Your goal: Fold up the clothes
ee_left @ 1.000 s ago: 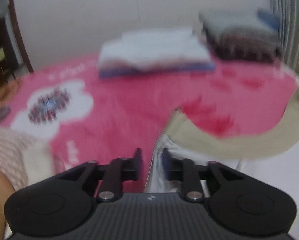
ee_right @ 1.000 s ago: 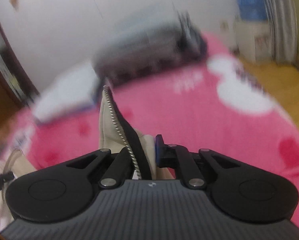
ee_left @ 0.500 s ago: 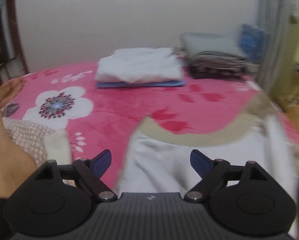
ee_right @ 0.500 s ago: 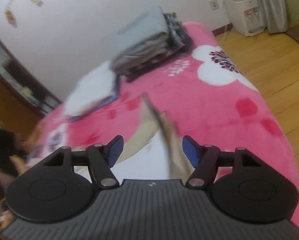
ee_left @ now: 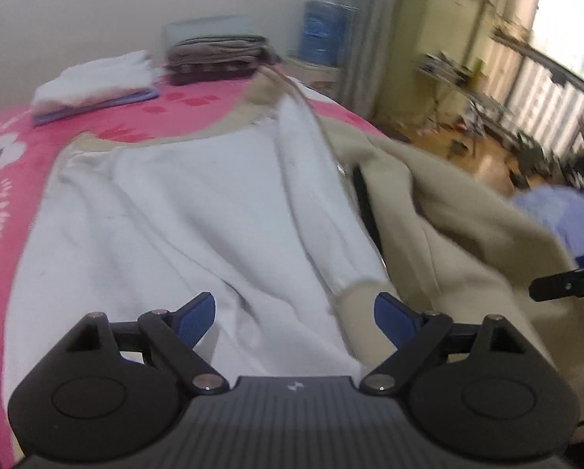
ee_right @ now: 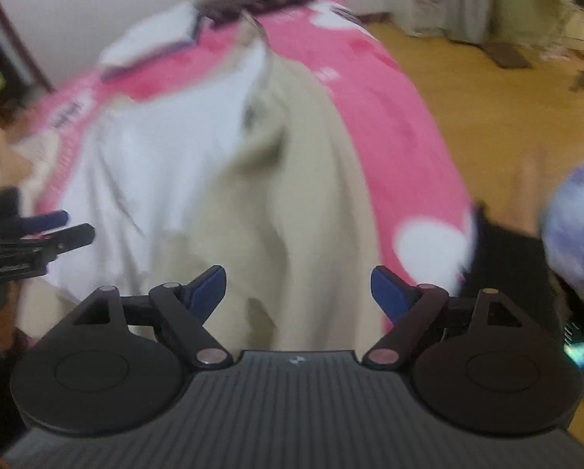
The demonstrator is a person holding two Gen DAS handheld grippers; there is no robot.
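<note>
The left gripper (ee_left: 294, 316) has its jaws spread wide, nothing pinched between them; the jacket (ee_left: 198, 211) lies spread on the bed just ahead of and beneath them, white lining up, with a beige cuff (ee_left: 360, 301) close to the right-hand jaw. The right gripper (ee_right: 299, 289) has its jaws opening, already wide, and they grip nothing; the jacket's beige outer side (ee_right: 292, 203) is bunched straight ahead of them on the pink blanket (ee_right: 389, 125). Far beyond the jaws, at the head of the bed, sit a white folded pile (ee_left: 96, 78) and a dark folded pile (ee_left: 217, 58), side by side. Both views are blurred.
</note>
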